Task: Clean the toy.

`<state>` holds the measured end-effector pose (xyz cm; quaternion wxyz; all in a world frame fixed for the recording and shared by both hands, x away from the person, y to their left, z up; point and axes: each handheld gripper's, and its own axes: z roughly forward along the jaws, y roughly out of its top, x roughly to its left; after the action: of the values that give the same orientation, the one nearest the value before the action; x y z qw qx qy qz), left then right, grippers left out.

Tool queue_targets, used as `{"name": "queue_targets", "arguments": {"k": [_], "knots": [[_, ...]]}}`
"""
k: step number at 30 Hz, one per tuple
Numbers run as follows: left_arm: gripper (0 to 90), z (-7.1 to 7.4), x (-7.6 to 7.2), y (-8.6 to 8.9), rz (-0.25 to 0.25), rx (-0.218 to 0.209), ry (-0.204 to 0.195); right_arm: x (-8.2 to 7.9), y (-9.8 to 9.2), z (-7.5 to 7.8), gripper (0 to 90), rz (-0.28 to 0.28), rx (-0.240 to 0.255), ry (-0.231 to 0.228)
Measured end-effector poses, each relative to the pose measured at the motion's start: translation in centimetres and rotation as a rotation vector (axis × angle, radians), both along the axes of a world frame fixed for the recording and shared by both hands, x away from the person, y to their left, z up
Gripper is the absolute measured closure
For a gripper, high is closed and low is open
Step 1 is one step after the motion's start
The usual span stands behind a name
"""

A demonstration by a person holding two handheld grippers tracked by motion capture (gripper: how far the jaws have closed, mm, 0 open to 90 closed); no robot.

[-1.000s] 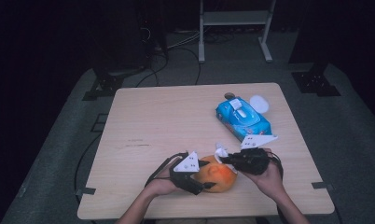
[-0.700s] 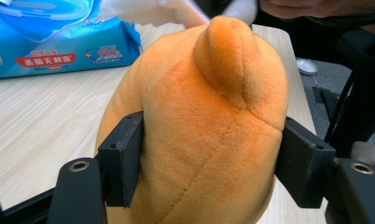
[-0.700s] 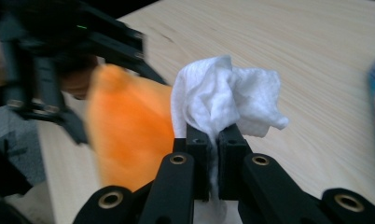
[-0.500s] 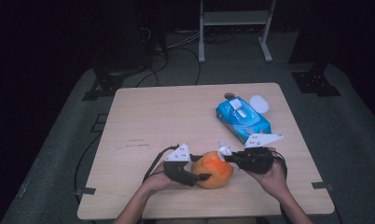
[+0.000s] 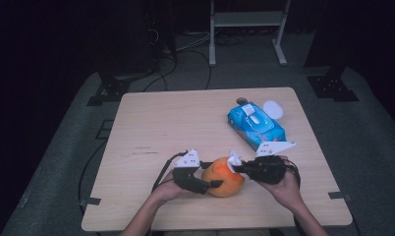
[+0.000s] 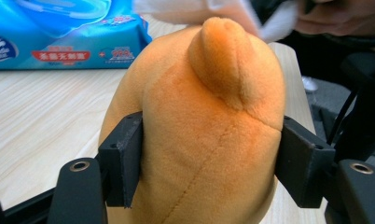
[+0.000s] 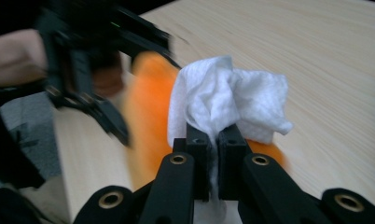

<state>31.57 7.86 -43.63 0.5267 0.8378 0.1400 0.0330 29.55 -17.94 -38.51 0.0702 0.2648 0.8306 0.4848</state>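
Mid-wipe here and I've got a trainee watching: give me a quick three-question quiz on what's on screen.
1. True or false: the left gripper is clamped on the orange plush toy.
2. What does the right gripper hold? A) a white wipe B) a sponge C) nothing
3. Which item lies on the table beyond the toy?

Key:
1. True; a jaw presses each side.
2. A, the white wipe.
3. The blue pack of wet wipes.

Wipes pack point(image 5: 257, 126): lying at the table's point(image 5: 161, 128) far right.
White lid point(image 5: 272, 109): sitting just beyond it.
Metal stand point(image 5: 247, 19): standing beyond the table.
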Motion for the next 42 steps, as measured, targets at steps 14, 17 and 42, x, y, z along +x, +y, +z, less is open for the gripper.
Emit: {"name": "queue_targets", "arguments": {"k": [14,17,42], "knots": [[32.2,-0.2,0.8,0.7,0.072,-0.034,0.047,0.4,-0.1,-0.8,85.3,-0.057,-0.036,-0.009],[32.1,-0.2,0.8,0.8,0.093,-0.045,0.063,-0.1,0.9,-0.3,85.3,-0.02,-0.014,-0.017],[35.8,1.4,0.4,1.2,0.022,0.022,-0.101,1.4,-0.7,-0.6,85.2,-0.113,0.02,0.006]]}}
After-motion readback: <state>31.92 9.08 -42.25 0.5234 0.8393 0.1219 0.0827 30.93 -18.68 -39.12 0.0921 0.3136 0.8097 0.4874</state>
